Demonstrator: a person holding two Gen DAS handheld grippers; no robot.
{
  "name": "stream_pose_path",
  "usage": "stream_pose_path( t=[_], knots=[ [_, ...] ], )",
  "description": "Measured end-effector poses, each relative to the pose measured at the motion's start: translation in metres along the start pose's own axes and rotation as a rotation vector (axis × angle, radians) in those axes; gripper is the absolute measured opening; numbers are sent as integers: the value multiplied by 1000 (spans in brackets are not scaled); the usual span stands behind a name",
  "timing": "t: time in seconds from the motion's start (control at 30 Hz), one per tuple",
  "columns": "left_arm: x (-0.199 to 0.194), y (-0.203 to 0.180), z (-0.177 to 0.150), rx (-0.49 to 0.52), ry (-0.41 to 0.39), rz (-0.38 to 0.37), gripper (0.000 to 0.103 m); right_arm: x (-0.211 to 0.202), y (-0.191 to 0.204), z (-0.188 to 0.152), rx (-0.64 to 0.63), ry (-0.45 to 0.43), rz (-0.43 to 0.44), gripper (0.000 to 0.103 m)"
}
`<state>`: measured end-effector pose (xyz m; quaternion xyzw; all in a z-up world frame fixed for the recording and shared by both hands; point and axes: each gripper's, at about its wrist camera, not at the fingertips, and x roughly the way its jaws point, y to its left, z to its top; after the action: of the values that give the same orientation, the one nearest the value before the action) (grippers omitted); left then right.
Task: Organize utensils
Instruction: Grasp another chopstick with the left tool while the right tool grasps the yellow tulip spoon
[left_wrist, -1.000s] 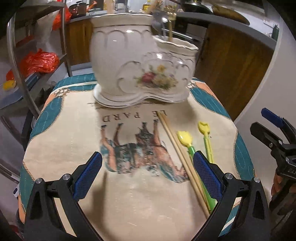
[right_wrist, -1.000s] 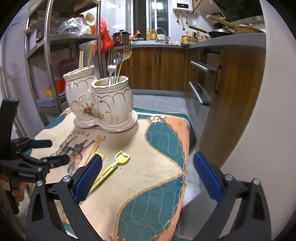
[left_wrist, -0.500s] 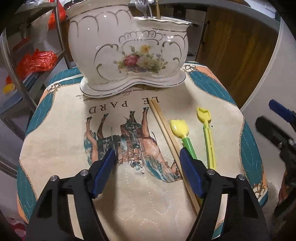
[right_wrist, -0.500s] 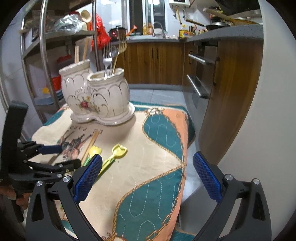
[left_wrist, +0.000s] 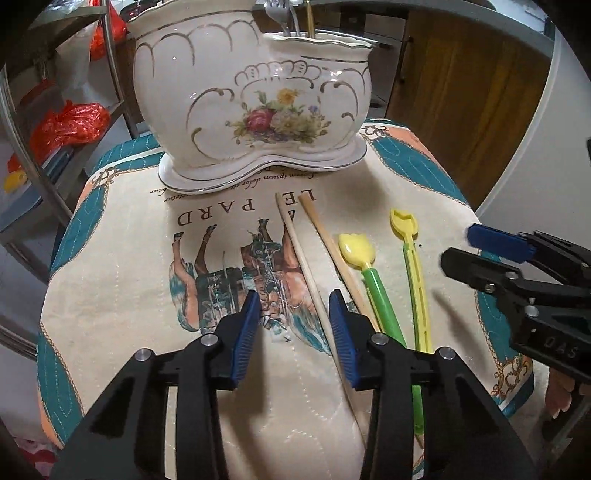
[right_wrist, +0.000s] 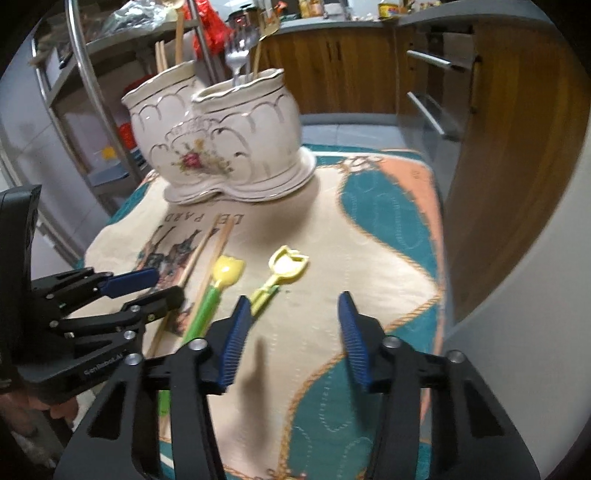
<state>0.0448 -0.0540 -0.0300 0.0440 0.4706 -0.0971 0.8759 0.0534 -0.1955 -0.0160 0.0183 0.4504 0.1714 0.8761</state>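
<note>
A white ceramic two-cup utensil holder (left_wrist: 255, 107) with a flower print stands at the back of the cloth; it also shows in the right wrist view (right_wrist: 221, 140), with forks and chopsticks in it. Two wooden chopsticks (left_wrist: 306, 266) lie on the cloth. Beside them lie a yellow spoon with a green handle (left_wrist: 369, 273) and a yellow toy shovel (left_wrist: 413, 273). My left gripper (left_wrist: 293, 325) is half open, low over the cloth, with one chopstick running between its jaws. My right gripper (right_wrist: 291, 332) is open and empty, just right of the shovel (right_wrist: 280, 273).
A patterned cloth (left_wrist: 110, 295) covers the small table. A metal shelf rack (left_wrist: 55, 147) with red bags stands to the left. Wooden cabinets (right_wrist: 517, 147) and a white wall lie to the right, past the table edge.
My left gripper has come down toward the chopsticks and its jaws have narrowed around one. My right gripper has moved in over the table and its jaws have narrowed a little.
</note>
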Motion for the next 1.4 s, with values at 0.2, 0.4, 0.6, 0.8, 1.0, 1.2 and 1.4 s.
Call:
stream_pose_path(
  t=[0.2, 0.4, 0.6, 0.8, 1.0, 1.2, 1.4],
  knots=[
    [-1, -3, -3, 87, 0, -30, 12, 16, 19, 3, -71, 49, 2, 32],
    [-3, 1, -5, 147, 6, -39, 5, 21, 29, 7, -133, 79, 3, 29],
    [-7, 15, -7, 199, 25, -43, 5, 13, 27, 10, -215, 109, -1, 1],
    [-9, 33, -11, 230, 42, 7, 5, 8, 13, 13, -179, 143, -4, 2],
    [-8, 47, -8, 194, 45, 10, 5, 20, 16, 16, -122, 179, 17, 25],
    [-10, 47, -9, 186, 35, -12, 5, 31, 25, 18, -100, 208, 24, 30],
    [-10, 49, -9, 188, 31, -32, 5, 31, 35, 15, -196, 218, -13, 23]
  ],
)
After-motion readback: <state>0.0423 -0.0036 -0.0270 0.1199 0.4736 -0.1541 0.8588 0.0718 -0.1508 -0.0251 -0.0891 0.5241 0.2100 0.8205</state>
